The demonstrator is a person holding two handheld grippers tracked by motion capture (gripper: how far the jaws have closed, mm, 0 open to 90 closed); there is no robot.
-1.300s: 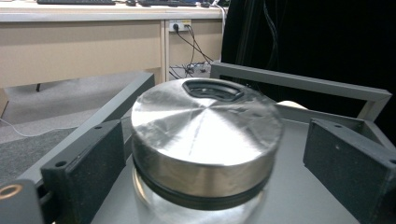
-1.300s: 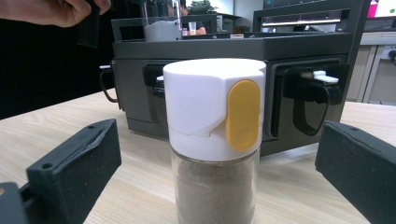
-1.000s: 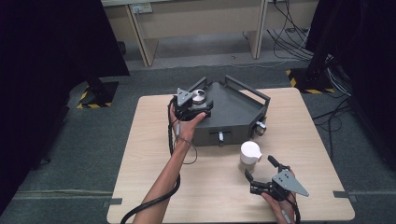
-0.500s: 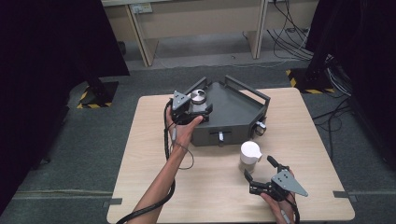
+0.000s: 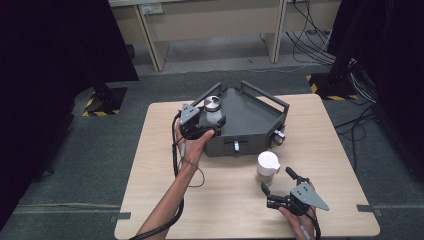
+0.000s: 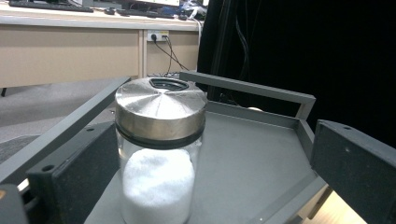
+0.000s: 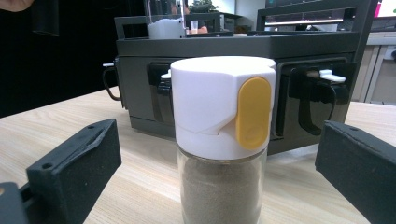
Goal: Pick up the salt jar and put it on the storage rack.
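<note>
Steel-lidded jar: clear glass jar with a brushed metal lid (image 6: 160, 154), half full of white grains, standing inside the dark grey angular metal tray (image 5: 250, 117) near the tray's left corner.
Left gripper: the left gripper (image 5: 209, 121) sits with its jaws spread wide on both sides of that jar; the left one looks close to the glass, the right one well clear, so nothing is clamped.
What changed: over the last second the left hand slid back toward the tray's left corner and the jar now stands on the tray floor, so my guess is the drop-off is basically done and the hand is backing out.
Second shaker: glass shaker with a white cap and yellow flip tab (image 7: 222, 140), brownish powder inside, standing on the light wood table (image 5: 155, 180) just in front of the tray's front wall.
Right gripper: the right gripper (image 5: 276, 184) near the table's front edge hasn't really budged, jaws wide apart either side of the shaker, touching nothing; looks like the next thing to go in.
Hard to tell: jar bottom is cut off in the left gripper view, and the small latches (image 7: 322, 100) on the tray's front wall are too murky to read.
</note>
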